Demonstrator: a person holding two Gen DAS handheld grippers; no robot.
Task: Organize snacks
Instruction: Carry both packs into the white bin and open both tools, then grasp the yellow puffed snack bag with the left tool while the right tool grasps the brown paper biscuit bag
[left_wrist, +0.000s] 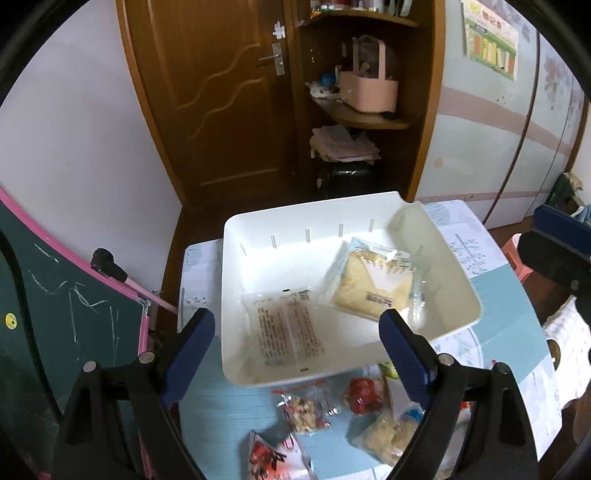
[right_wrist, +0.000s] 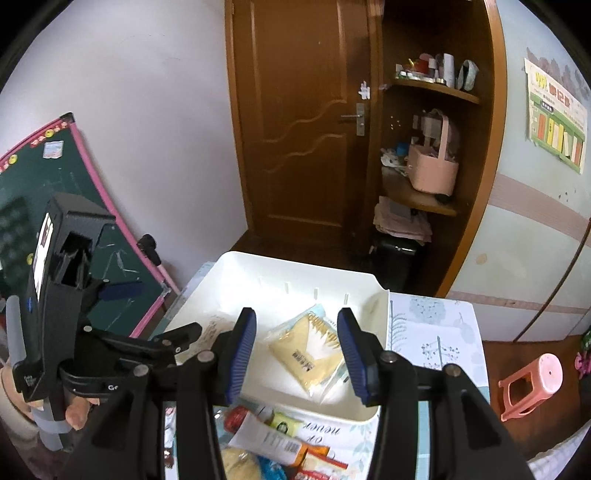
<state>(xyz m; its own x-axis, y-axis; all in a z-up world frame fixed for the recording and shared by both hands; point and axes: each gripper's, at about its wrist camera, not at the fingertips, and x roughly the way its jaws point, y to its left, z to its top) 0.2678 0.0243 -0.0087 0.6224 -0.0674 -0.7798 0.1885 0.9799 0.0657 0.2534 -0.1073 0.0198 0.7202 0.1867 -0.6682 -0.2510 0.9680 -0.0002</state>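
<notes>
A white bin (left_wrist: 258, 236) stands on the table. Inside lie a clear printed packet (left_wrist: 284, 328) on the left and a yellow cake packet (left_wrist: 376, 284) on the right. My left gripper (left_wrist: 297, 325) hangs open wide above the bin's near side, over the clear packet, with nothing between its pads. In the right wrist view my right gripper (right_wrist: 296, 321) stands open part way above the bin's (right_wrist: 295, 269) near edge, and the yellow cake packet (right_wrist: 314, 350) lies free below it. Several loose snack packets (left_wrist: 303, 410) lie on the table in front of the bin.
A patterned blue and white cloth (left_wrist: 491, 295) covers the table. A green chalkboard with a pink frame (left_wrist: 55, 288) leans at the left. A pink stool (right_wrist: 532, 384) stands on the floor at the right. A wooden door (right_wrist: 295, 129) and shelves are behind.
</notes>
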